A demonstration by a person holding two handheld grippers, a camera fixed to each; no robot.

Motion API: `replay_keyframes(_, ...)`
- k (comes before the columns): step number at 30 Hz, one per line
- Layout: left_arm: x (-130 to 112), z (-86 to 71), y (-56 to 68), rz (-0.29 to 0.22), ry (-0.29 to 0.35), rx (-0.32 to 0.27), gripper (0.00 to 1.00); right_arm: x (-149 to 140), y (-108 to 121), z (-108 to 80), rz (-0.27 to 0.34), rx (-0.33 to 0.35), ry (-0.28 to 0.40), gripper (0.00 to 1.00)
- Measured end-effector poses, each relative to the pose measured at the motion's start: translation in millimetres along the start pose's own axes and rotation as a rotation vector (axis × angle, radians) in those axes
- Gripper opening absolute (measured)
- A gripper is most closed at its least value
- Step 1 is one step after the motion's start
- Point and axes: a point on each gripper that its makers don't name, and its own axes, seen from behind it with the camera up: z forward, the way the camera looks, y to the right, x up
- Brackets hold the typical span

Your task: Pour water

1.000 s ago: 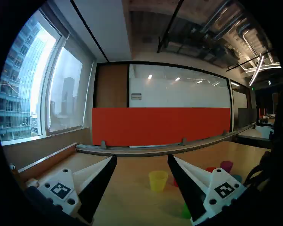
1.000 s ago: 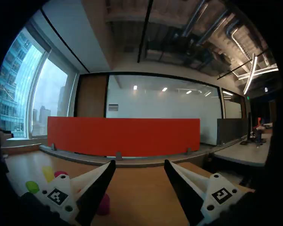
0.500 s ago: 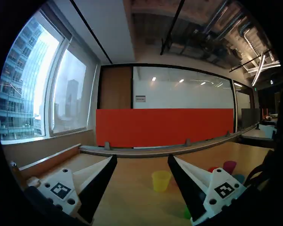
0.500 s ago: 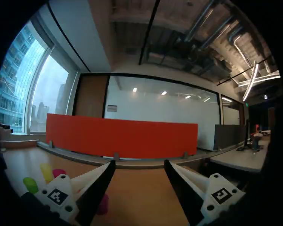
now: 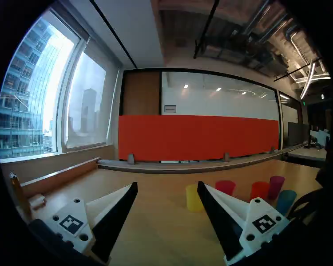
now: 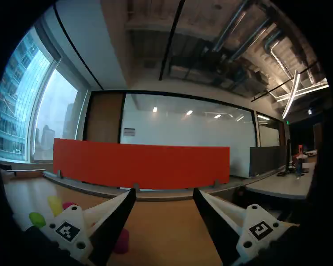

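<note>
In the left gripper view, my left gripper (image 5: 166, 184) is open and holds nothing above the wooden table (image 5: 166, 230). Ahead of it stand a yellow cup (image 5: 193, 197), a red cup (image 5: 225, 186), an orange-red cup (image 5: 258, 190), a purple cup (image 5: 276, 185) and a teal cup (image 5: 285, 202), partly behind the right finger (image 5: 237, 219). In the right gripper view, my right gripper (image 6: 163, 191) is also open and empty. A yellow cup (image 6: 55, 205), a green cup (image 6: 37, 218) and a pink cup (image 6: 69, 205) sit at its left, and a magenta cup (image 6: 121, 241) peeks out beside the left finger.
An orange divider panel (image 5: 197, 137) on a grey rail runs along the table's far edge, with a glass wall behind. Large windows (image 5: 37, 106) and a wooden ledge (image 5: 55, 177) bound the left side. Another desk (image 6: 282, 184) stands to the right.
The left gripper's view has shifted, so the cups sit higher in its picture and more of them show. The right gripper's view has tilted up slightly. Both grippers stay open.
</note>
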Motion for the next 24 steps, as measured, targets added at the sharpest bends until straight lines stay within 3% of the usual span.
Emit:
replay_keyframes(9,-22.7,0.6,-3.5,-0.021,-0.013,0.004,1.0,-4.8,1.3,-2.7,0.016,-0.011,-0.011,0.99)
replay_keyframes(24,-33.3,12.8,9.3,-0.023,-0.003,-0.018,1.0,-20.3,4.3,-4.4,0.034,-0.011,-0.044,0.99)
